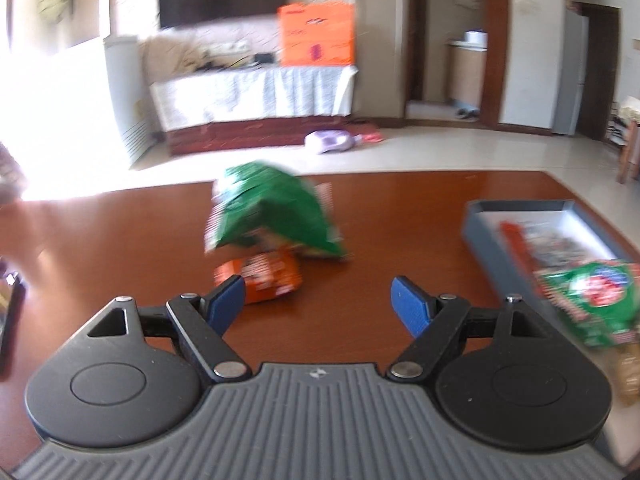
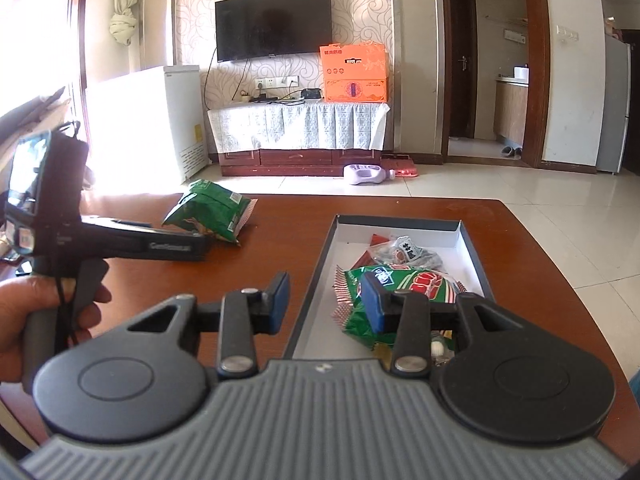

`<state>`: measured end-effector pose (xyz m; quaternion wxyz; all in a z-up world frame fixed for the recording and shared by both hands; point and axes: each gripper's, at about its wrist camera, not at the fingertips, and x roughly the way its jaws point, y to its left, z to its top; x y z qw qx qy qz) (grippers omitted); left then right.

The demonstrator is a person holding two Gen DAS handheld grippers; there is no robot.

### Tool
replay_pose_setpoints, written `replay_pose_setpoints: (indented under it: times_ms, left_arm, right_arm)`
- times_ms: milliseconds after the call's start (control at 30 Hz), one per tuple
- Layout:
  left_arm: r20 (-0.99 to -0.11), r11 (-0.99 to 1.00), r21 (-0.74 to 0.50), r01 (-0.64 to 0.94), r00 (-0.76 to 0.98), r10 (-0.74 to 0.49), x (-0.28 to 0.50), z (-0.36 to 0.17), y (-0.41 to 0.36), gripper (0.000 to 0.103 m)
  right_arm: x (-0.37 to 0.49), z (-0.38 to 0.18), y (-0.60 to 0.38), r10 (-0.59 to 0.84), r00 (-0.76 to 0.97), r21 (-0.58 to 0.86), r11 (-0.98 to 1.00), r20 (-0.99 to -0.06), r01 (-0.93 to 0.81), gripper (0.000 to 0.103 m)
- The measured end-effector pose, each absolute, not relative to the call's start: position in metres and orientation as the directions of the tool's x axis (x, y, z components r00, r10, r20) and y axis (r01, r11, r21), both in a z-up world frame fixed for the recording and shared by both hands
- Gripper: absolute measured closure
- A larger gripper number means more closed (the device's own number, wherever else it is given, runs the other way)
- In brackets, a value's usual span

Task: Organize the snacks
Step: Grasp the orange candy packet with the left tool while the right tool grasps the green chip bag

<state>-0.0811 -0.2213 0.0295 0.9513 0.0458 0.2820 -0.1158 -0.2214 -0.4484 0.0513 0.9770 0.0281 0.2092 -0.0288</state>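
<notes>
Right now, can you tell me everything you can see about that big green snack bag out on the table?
The green snack bag is a crinkly, shiny packet with a zigzag red-and-white edge. It sits puffed and tilted on the brown wooden table, outside the box. In the left wrist view it looks blurry, and a small orange packet lies right in front of it, seemingly touching. The left gripper has its fingers spread apart, short of it and not touching.

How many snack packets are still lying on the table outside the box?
2: a green crinkled snack bag mid-table, and a small orange packet just in front of it, ahead of the open left gripper. Others may be hidden behind them.
</notes>
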Motion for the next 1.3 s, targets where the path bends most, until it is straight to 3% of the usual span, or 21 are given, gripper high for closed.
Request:
replay_pose_setpoints:
  times_ms: [333, 600, 967, 1300]
  left_arm:
    - [-0.603, 0.983, 0.029, 0.182, 0.787, -0.128, -0.033, 0.000, -0.202, 0.019]
    - [-0.628, 0.981, 0.005, 0.192, 0.764, -0.146, -0.004, -0.008, -0.202, 0.020]
    - [-0.618, 0.977, -0.029, 0.209, 0.765, -0.182, -0.002, -0.011, -0.193, 0.060]
    - [-0.626, 0.981, -0.018, 0.195, 0.762, -0.163, -0.032, -0.011, -0.170, 0.061]
  right_arm:
    - [-0.218, 0.050, -0.442, -0.009, 0.902, 0.042, 0.999, -0.432, 0.030, 0.061]
    - [-0.216, 0.051, -0.437, 0.013, 0.899, 0.041, 0.999, -0.438, 0.005, 0.061]
    - [-0.215, 0.050, -0.435, 0.016, 0.897, 0.039, 0.999, -0.442, 0.001, 0.061]
    - [-0.206, 0.055, -0.412, 0.069, 0.900, 0.071, 0.997, -0.430, -0.043, 0.061]
